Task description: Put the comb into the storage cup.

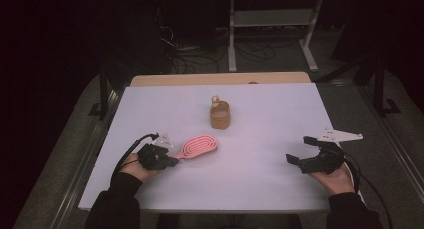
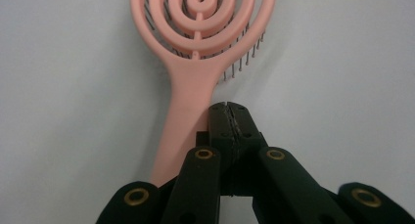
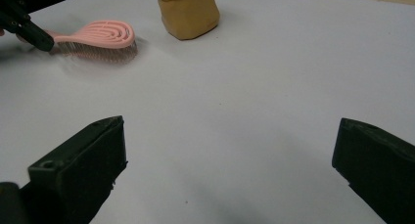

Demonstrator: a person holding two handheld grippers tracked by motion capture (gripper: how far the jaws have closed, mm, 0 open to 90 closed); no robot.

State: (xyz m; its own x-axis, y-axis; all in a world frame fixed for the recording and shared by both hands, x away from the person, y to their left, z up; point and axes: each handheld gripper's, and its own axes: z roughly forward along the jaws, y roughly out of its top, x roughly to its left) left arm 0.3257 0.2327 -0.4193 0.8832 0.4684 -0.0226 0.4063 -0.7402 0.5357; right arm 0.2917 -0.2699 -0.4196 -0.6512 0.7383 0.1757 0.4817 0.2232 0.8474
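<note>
A pink hairbrush (image 1: 200, 145) (image 2: 200, 28) (image 3: 98, 35) lies bristles down on the white table (image 1: 250, 184), left of centre, its handle pointing at the person's left hand. My left gripper (image 1: 172, 161) (image 2: 230, 109) is shut, jaw tips pressed together with nothing between them. They rest just right of the brush handle, which runs under the left jaw in the left gripper view. My right gripper (image 1: 299, 149) (image 3: 230, 128) stands open at the right of the table, over bare surface, nothing between its jaws.
A tan-brown cup-like holder (image 1: 220, 115) (image 3: 188, 11) stands past the middle of the table with a small pale thing (image 1: 215, 100) at its rim. Behind the white top is a wooden edge (image 1: 220, 79). Cables and a white frame (image 1: 232, 39) lie on the dark floor beyond.
</note>
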